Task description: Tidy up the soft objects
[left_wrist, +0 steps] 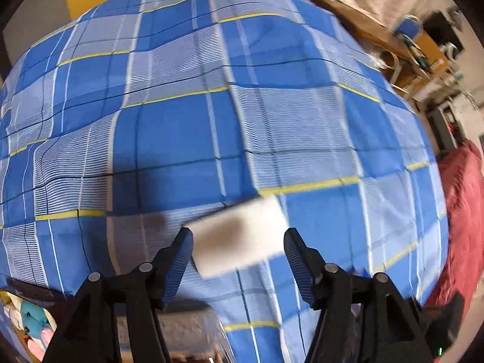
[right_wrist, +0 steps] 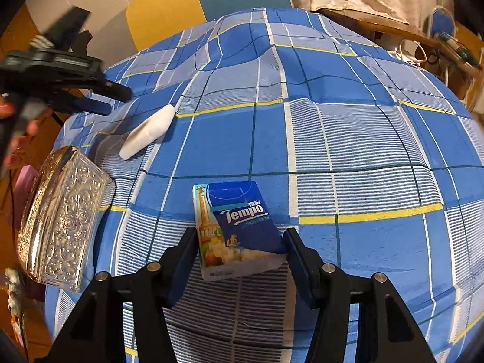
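A white soft pack (left_wrist: 239,236) lies on the blue plaid bedsheet (left_wrist: 211,106), blurred, between the fingers of my open left gripper (left_wrist: 239,242). In the right wrist view the same white pack (right_wrist: 148,131) lies flat on the sheet with the left gripper (right_wrist: 106,99) above and to its left. A blue Tempo tissue pack (right_wrist: 239,227) lies on the sheet (right_wrist: 363,151) between the fingers of my right gripper (right_wrist: 240,243), which is open around it without clamping.
An embossed silver tissue box (right_wrist: 60,224) sits at the bed's left edge. A red blanket (left_wrist: 462,211) lies at the right. Soft toys (left_wrist: 33,323) show at lower left. A wooden desk (left_wrist: 393,42) with clutter stands beyond the bed.
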Available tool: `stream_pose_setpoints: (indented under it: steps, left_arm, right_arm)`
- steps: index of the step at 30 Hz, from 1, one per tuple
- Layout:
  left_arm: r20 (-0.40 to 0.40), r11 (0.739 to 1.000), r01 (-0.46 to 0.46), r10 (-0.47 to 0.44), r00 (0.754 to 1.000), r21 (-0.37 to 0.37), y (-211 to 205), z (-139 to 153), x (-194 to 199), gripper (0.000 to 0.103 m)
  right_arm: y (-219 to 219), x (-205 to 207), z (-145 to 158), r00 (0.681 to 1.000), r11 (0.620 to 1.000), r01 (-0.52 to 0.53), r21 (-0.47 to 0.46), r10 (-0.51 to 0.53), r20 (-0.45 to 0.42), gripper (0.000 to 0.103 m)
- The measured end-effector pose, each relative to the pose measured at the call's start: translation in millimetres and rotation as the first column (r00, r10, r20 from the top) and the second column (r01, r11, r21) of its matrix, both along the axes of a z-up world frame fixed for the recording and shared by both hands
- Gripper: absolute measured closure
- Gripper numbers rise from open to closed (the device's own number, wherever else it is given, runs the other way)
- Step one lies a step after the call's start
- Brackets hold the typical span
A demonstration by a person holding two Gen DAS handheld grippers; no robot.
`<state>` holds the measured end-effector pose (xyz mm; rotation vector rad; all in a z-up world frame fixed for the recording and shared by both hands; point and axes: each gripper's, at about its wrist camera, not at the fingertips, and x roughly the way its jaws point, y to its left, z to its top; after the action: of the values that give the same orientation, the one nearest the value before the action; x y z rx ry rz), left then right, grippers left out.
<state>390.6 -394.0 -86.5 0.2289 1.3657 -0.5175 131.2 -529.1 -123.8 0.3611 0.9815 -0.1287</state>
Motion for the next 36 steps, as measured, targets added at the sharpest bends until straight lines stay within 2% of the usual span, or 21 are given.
stream_pose_setpoints:
  steps: [4, 9, 10, 13, 14, 16, 18, 20, 23, 25, 27, 31, 33, 36]
  left_arm:
    - [-0.116, 0.996, -0.092, 0.093, 0.989, 0.014, 3, -26, 22, 0.031]
    - [-0.173, 0.984, -0.164, 0.175, 0.969, 0.075, 6, -55, 30, 0.031]
    - [-0.193, 0.982, -0.175, 0.184, 0.964, 0.066, 7, -58, 28, 0.031]
    - [-0.327, 0.977, -0.213, 0.193, 0.925, -0.028, 7, -60, 13, 0.031]
    - [-0.370, 0.977, -0.204, 0.167, 0.914, -0.064, 4, -58, 2, 0.031]
    - [-0.407, 0.984, -0.144, 0.090, 0.909, -0.105, -5, -52, -20, 0.032]
    - [-0.318, 0.998, -0.039, 0.019, 0.948, -0.057, -16, -40, -35, 0.031]
    - [-0.202, 0.999, 0.040, -0.037, 0.979, 0.013, -26, -29, -45, 0.031]
    - [-0.028, 0.990, 0.092, -0.090, 0.996, 0.107, -38, -18, -49, 0.031]
    - [0.051, 0.977, 0.131, -0.141, 0.989, 0.166, -47, -16, -51, 0.030]
    - [0.108, 0.955, 0.184, -0.214, 0.971, 0.234, -58, -19, -53, 0.028]
    - [0.156, 0.904, 0.284, -0.346, 0.925, 0.320, -71, -33, -60, 0.026]
    - [0.188, 0.880, 0.305, -0.391, 0.901, 0.365, -76, -40, -63, 0.026]
    - [0.168, 0.872, 0.325, -0.406, 0.898, 0.367, -84, -51, -67, 0.026]
  right_arm:
    - [3, 1, 9, 0.999, 1.000, -0.013, 0.003, 0.013, 0.034, 0.045]
    - [3, -1, 16, 0.998, 1.000, -0.009, 0.016, 0.008, 0.063, 0.046]
    - [2, -1, 17, 0.998, 1.000, -0.007, 0.023, 0.005, 0.065, 0.046]
    - [-2, -2, 19, 0.997, 0.999, 0.011, 0.035, -0.013, 0.070, 0.046]
    - [-3, -3, 20, 0.997, 0.999, 0.018, 0.033, -0.020, 0.070, 0.046]
    - [-5, -4, 19, 0.997, 0.999, 0.036, 0.029, -0.038, 0.064, 0.046]
    - [-8, -5, 18, 0.997, 0.998, 0.052, 0.034, -0.053, 0.053, 0.046]
    - [-9, -6, 16, 0.997, 0.998, 0.062, 0.028, -0.063, 0.044, 0.046]
    - [-10, -6, 14, 0.998, 0.998, 0.062, 0.021, -0.062, 0.025, 0.046]
    - [-12, -6, 11, 0.998, 0.997, 0.069, 0.023, -0.069, 0.005, 0.046]
    - [-15, -4, 7, 0.998, 0.997, 0.066, 0.031, -0.065, -0.011, 0.046]
    - [-14, -1, 4, 0.998, 0.998, 0.056, 0.028, -0.056, -0.016, 0.044]
    - [-11, 1, 5, 0.999, 0.999, 0.044, 0.022, -0.044, -0.008, 0.042]
    - [-5, 5, 2, 0.999, 0.999, 0.032, -0.004, -0.032, -0.010, 0.041]
